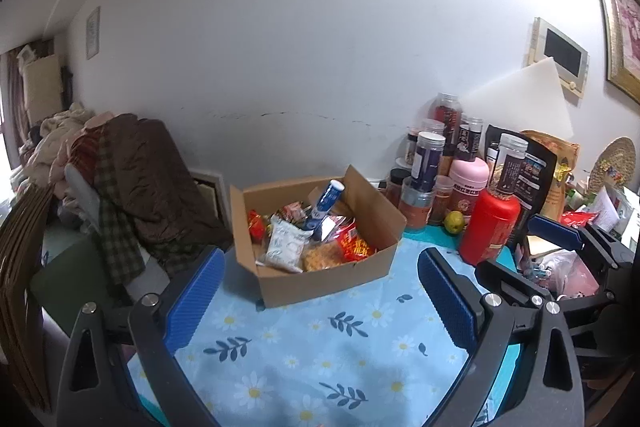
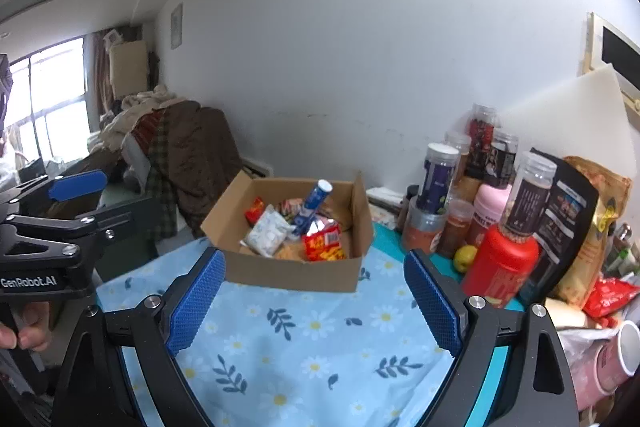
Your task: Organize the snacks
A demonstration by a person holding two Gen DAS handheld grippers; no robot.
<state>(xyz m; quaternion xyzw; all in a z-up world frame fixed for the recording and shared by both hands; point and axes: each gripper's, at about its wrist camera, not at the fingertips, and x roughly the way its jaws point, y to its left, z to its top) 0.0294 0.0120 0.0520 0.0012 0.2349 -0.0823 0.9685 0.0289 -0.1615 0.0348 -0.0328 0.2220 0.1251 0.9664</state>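
Brown cardboard box (image 1: pixel 320 279), lt-blue daisy-print tablecloth (image 1: pixel 320 355), red bottle (image 1: pixel 489 223), blue ribbed fingers (image 1: pixel 192 299)

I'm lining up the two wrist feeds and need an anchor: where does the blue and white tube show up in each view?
Left wrist: blue and white tube stands tilted in the cardboard box, just above centre.
Right wrist: the tube leans in the same box, near centre.
Shared landmark: the red bottle, right of the box.

"GenRobot.AI" is printed on the left claw (image 2: pixel 76 187).
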